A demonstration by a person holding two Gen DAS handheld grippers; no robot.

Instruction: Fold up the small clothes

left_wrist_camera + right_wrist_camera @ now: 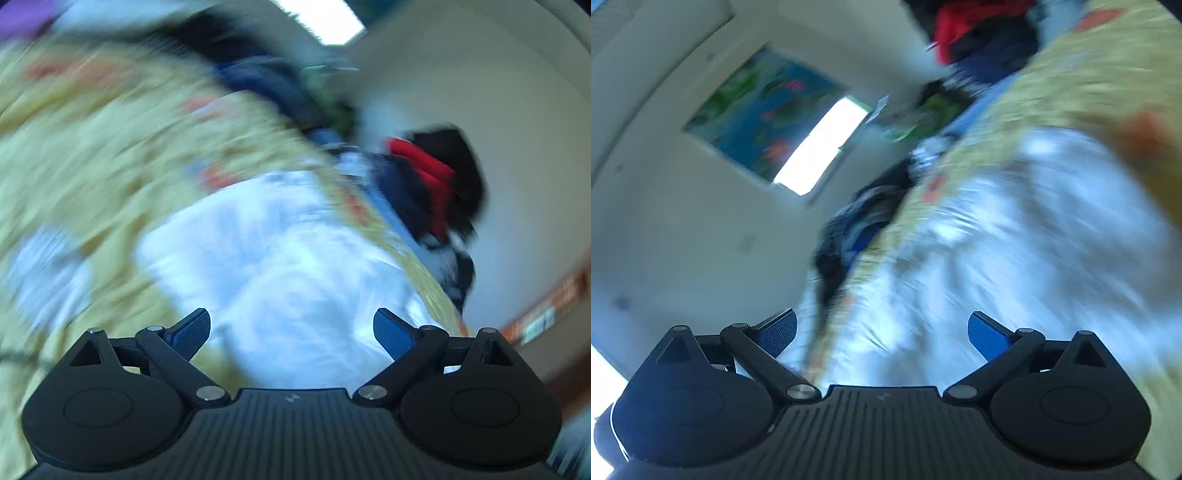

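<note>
Both your left gripper and right gripper have jaws wide open, holding nothing. The white garment lies ahead of both, on the yellow cloth. You seem between grasps; next, steady and choose an edge.

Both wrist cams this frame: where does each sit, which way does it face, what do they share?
Left wrist: sits behind the open left gripper, tilted down at a white garment on a yellow patterned cover; only the gripper shows.
Right wrist: sits behind the open right gripper, rolled sideways, facing the wall with a picture; only the gripper shows.
Shared: white garment, yellow cover, dark clothes pile with a red piece. Both heavily motion-blurred.
</note>
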